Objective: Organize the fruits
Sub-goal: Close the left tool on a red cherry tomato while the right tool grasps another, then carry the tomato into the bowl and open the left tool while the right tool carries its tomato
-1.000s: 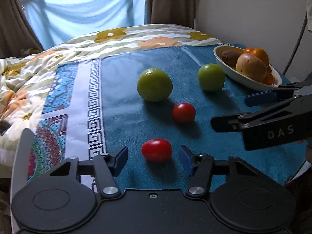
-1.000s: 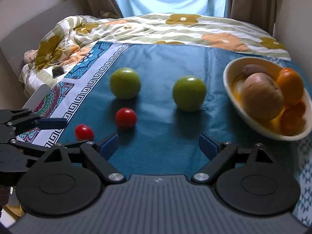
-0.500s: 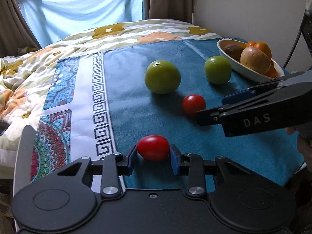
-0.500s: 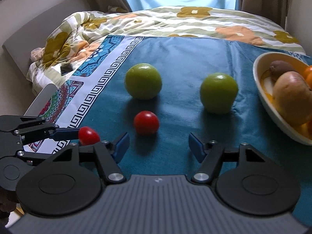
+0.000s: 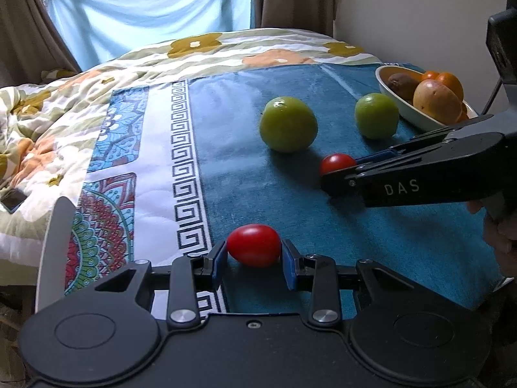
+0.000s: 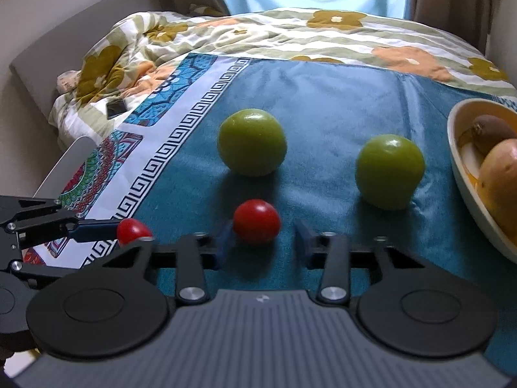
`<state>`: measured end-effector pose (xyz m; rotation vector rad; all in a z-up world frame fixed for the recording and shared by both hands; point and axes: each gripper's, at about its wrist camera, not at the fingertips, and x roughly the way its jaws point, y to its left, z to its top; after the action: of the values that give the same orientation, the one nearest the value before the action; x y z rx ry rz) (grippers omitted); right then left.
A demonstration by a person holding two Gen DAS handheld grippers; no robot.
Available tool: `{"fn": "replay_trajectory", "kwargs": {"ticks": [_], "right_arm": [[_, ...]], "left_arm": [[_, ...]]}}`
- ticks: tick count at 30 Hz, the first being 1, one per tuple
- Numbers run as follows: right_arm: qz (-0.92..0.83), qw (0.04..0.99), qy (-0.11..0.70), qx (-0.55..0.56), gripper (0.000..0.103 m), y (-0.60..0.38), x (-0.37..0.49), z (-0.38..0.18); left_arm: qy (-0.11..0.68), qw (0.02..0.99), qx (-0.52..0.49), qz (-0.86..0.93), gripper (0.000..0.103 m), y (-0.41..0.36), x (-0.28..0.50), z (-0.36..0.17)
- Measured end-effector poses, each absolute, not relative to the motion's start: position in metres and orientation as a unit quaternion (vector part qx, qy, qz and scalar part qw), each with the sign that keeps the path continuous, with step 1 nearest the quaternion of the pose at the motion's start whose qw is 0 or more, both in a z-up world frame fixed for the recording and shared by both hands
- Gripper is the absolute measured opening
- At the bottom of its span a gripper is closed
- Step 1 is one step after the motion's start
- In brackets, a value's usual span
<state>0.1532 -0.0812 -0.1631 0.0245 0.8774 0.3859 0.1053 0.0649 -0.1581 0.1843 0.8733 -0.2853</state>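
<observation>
Fruits (image 5: 287, 124) lie on a teal cloth (image 5: 258, 177) over a bed, perhaps by a window.

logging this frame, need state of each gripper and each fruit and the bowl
left gripper: shut on near red tomato
near red tomato: held between the blue pads
right gripper: open, jaws either side of far red tomato
far red tomato: on the blue cloth, not gripped
two green fruits: loose on the cloth
bowl: upright, holding fruit
</observation>
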Motion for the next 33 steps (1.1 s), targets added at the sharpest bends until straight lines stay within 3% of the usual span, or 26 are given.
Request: {"fn": "replay_trajectory", "kwargs": {"ticks": [14,33], "right_arm": [[0.165,0.900,0.403,0.025,0.046,-0.115,0.132,-0.129],[0.083,0.919,0.385,0.036,0.046,-0.252,0.102,-0.071]], "left_arm": [[0.387,0.914,0.065,-0.107,0.039,0.059,0.099,-0.111],[0.358,0.918,0.047,-0.166,0.039,-0.054,0.104,-0.053]]}}
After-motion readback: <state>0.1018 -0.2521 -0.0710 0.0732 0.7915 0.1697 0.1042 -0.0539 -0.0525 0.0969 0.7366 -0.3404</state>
